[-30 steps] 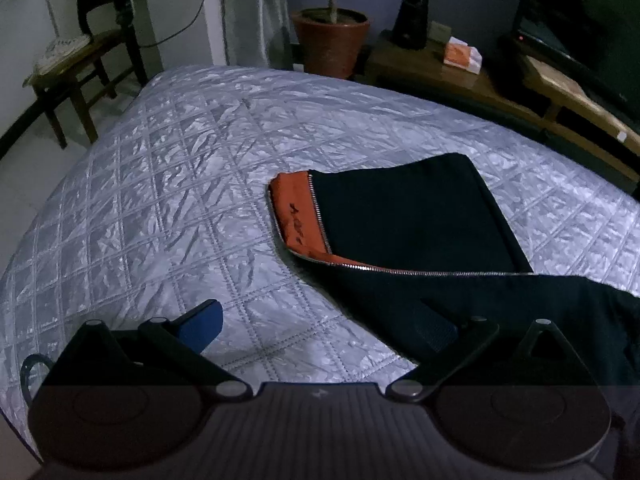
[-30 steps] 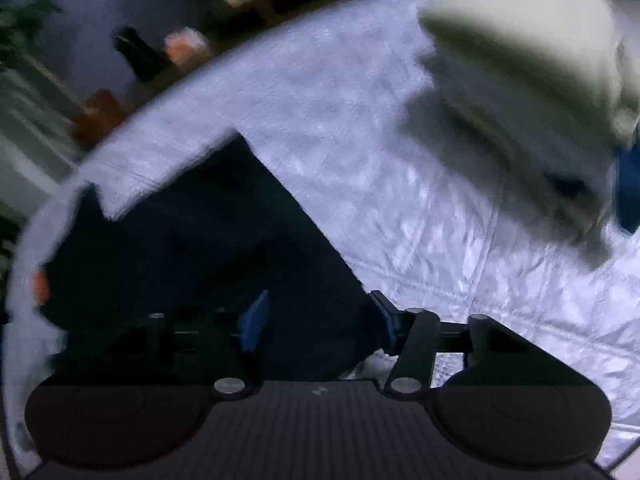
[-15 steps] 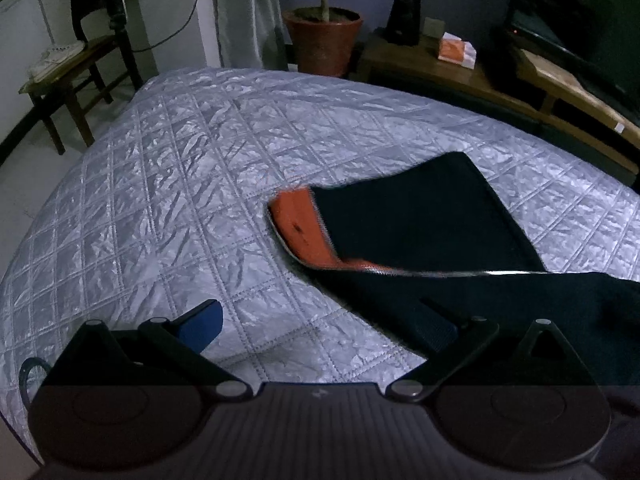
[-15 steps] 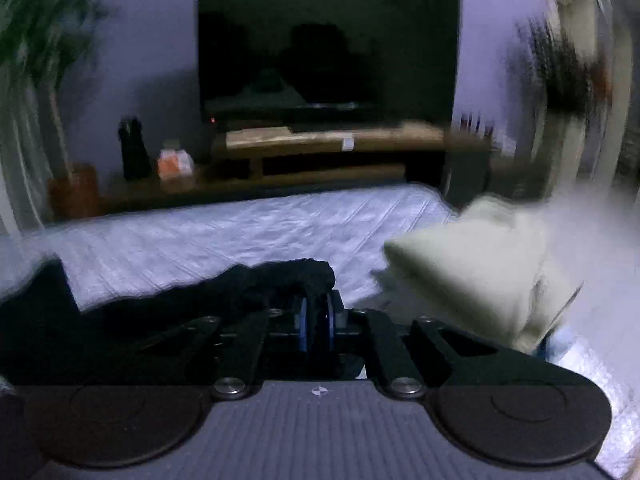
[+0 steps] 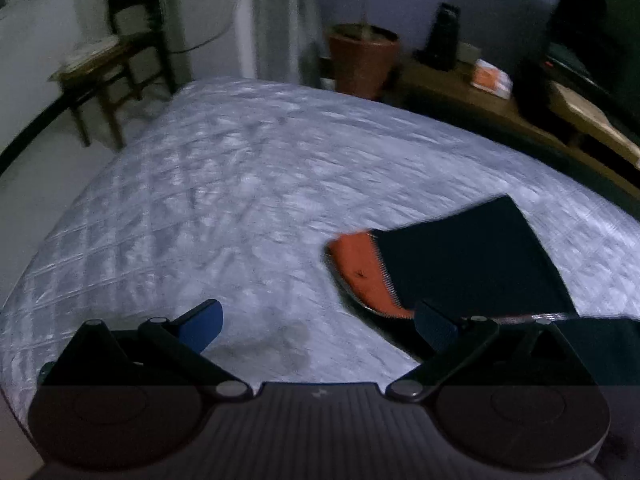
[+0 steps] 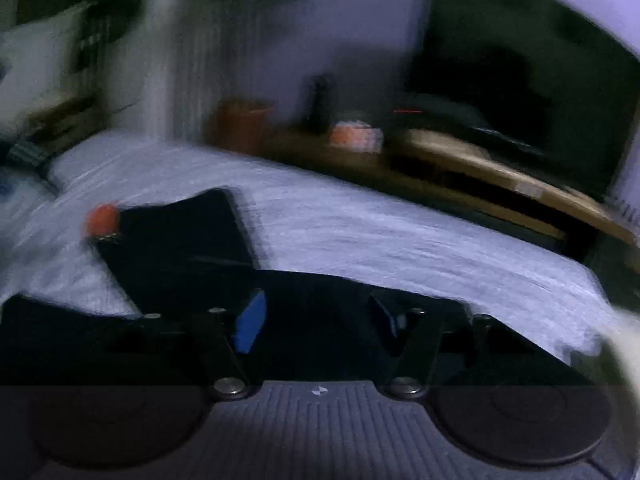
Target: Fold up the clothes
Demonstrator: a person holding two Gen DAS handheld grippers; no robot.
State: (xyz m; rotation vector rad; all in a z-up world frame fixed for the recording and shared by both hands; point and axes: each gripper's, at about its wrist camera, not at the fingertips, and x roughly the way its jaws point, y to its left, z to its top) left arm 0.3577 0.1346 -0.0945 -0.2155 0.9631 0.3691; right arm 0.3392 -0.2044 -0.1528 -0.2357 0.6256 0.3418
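My right gripper [image 6: 316, 322], clenched on the jacket [image 6: 180, 248] half a second ago, is now hanging released; my left gripper [image 5: 320, 322] is staying released over the bed [image 5: 240, 200], jacket at 2 o'clock.

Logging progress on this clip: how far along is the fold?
Partly done: the dark jacket lies on the bed with one panel folded, orange lining showing. Both the left gripper and right gripper are open, holding nothing. The remaining folds are left.

One black jacket [image 5: 464, 264], one quilted bed [image 5: 240, 200], one flowerpot [image 5: 362, 60].
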